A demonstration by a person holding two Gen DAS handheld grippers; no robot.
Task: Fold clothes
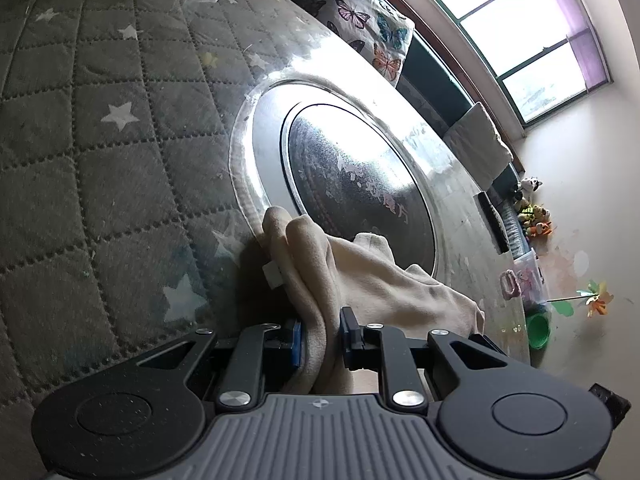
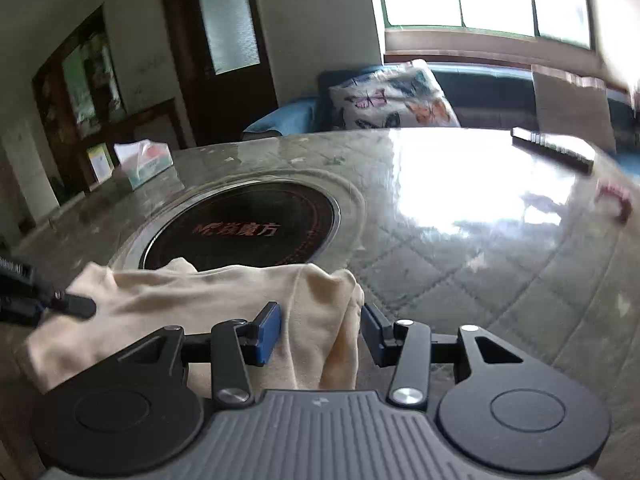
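Left wrist cam: 1 beige garment (image 1: 360, 276) by the black hotplate (image 1: 360, 184), left gripper (image 1: 320, 340) pinched it; right gripper (image 2: 320, 332) spread, cloth between pads w/o contact.

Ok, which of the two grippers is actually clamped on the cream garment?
The left gripper: its pads pinch a bunched fold of the cream garment. The right gripper stands open, cloth loose between its pads.

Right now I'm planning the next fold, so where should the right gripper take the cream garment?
Probably the bunched end of the cream garment lying between the open right gripper, approached from the near table edge. The left gripper already pinches the other end, and the folds there stand thick enough to clamp.
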